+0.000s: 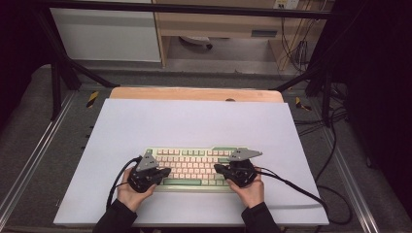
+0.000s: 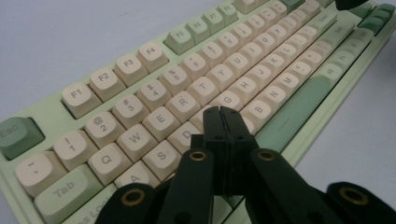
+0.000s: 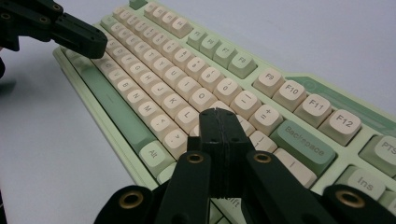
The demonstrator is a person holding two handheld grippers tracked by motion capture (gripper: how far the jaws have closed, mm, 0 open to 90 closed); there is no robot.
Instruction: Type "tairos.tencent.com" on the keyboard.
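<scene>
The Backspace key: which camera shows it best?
The right gripper view: the green Backspace key sits close, its label readable, just right of the shut right tool. In the high view the keyboard is whole but its keys are too small to read. The left gripper view shows the far end blurred.

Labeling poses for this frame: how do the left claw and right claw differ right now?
The left claw hangs over the keyboard's letter side, tips near the F and G keys; the right claw sits near the punctuation keys below Backspace. In the high view the left claw points right, the right claw left. Both are shut with nothing between the jaws.
</scene>
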